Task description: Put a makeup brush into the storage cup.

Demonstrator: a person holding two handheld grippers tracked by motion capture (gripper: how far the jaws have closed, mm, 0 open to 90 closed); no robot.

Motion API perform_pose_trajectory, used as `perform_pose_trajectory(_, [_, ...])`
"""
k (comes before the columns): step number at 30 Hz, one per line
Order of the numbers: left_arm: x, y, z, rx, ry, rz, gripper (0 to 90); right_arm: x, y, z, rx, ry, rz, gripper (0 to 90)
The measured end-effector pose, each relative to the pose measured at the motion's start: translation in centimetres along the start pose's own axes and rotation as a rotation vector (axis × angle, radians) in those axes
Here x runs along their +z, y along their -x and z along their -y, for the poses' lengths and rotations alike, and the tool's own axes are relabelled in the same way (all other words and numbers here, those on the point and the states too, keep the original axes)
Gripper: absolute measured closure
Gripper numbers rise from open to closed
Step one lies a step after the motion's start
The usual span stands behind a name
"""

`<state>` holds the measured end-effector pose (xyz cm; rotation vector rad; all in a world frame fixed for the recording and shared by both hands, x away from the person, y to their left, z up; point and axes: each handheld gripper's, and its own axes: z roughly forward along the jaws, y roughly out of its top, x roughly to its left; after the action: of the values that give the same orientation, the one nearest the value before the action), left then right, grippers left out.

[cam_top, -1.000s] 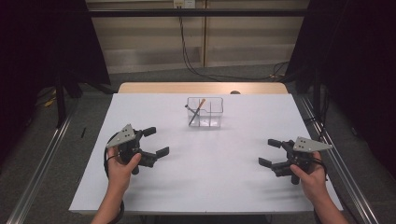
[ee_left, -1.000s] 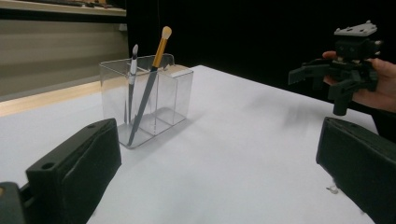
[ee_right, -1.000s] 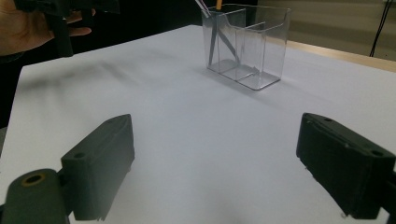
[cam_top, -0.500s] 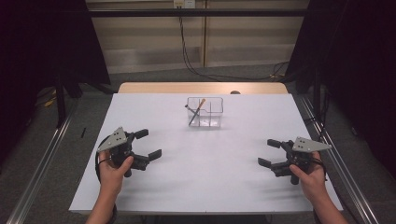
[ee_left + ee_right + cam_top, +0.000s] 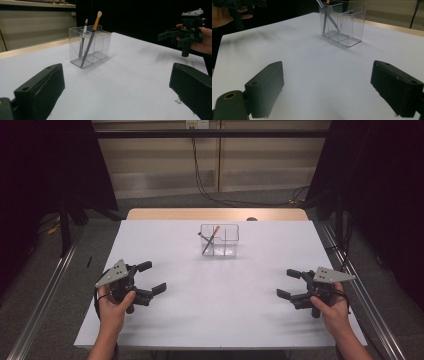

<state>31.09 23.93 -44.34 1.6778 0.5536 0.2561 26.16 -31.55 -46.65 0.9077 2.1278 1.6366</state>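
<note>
My left gripper (image 5: 151, 278) and right gripper (image 5: 288, 284) both sit wide open and empty, well apart from the clear organizer (image 5: 220, 240) holding two brushes (image 5: 88, 40).

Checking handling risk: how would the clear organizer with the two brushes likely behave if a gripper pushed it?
The clear organizer looks thin-walled and probably light, so it may slide on the smooth white table. The two brushes lean in one end compartment and stick above the rim, so they could rattle or tip it.
</note>
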Motion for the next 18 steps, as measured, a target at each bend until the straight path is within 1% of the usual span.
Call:
perform_pose_trajectory(9, [-1.4, -0.2, 0.5, 0.000, -0.008, -0.015, 0.0, -0.2, 0.1, 0.1, -0.006, -0.004, 0.010, 11.4])
perform_pose_trajectory(10, [-1.5, -0.2, 0.6, -0.007, -0.006, -0.014, 0.0, -0.2, 0.1, 0.1, -0.005, -0.004, 0.011, 11.4])
perform_pose_trajectory(12, [-1.7, -0.2, 0.7, 0.001, -0.013, -0.017, 0.0, -0.2, 0.1, 0.1, -0.006, -0.005, 0.013, 11.4])
perform_pose_trajectory(14, [-1.9, -0.1, 0.8, -0.004, -0.011, -0.014, 0.0, -0.2, 0.1, 0.1, -0.007, -0.008, 0.012, 11.4])
perform_pose_trajectory(15, [-2.0, -0.1, 0.8, 0.002, -0.015, -0.018, 0.0, -0.3, 0.1, 0.1, -0.007, -0.007, 0.013, 11.4])
perform_pose_trajectory(18, [-2.3, -0.2, 1.2, -0.007, -0.019, -0.023, 0.0, -0.4, 0.2, 0.2, -0.005, -0.006, 0.017, 11.4])
